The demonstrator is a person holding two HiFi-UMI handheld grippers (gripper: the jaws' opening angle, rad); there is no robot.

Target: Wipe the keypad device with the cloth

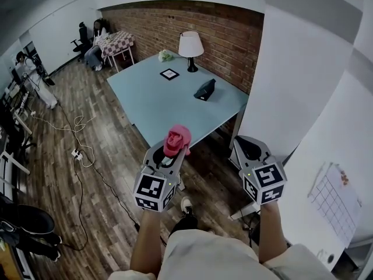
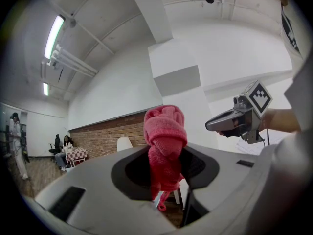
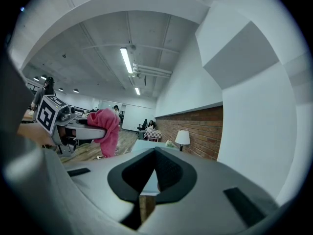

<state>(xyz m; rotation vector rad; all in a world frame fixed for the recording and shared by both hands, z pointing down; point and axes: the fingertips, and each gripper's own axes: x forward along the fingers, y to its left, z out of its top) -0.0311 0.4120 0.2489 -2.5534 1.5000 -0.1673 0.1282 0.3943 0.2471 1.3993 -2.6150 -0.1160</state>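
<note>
The black keypad device (image 1: 205, 90) rests on the light blue table (image 1: 163, 107), toward its right side, well ahead of both grippers. My left gripper (image 1: 173, 151) is shut on a bunched pink cloth (image 1: 177, 139), which stands up between its jaws (image 2: 165, 131). It hovers over the wooden floor just short of the table's near corner. My right gripper (image 1: 250, 148) is held level beside it, shut with nothing between its pads (image 3: 155, 173). In the right gripper view the cloth (image 3: 107, 130) hangs at the left.
A white lamp (image 1: 191, 48), a square marker card (image 1: 169, 74) and a small greenish bundle (image 1: 166, 55) stand on the table's far part. A white pillar (image 1: 291, 80) rises right of the table. Cables (image 1: 78, 153) trail over the floor at left. Seated people (image 1: 96, 45) are far back.
</note>
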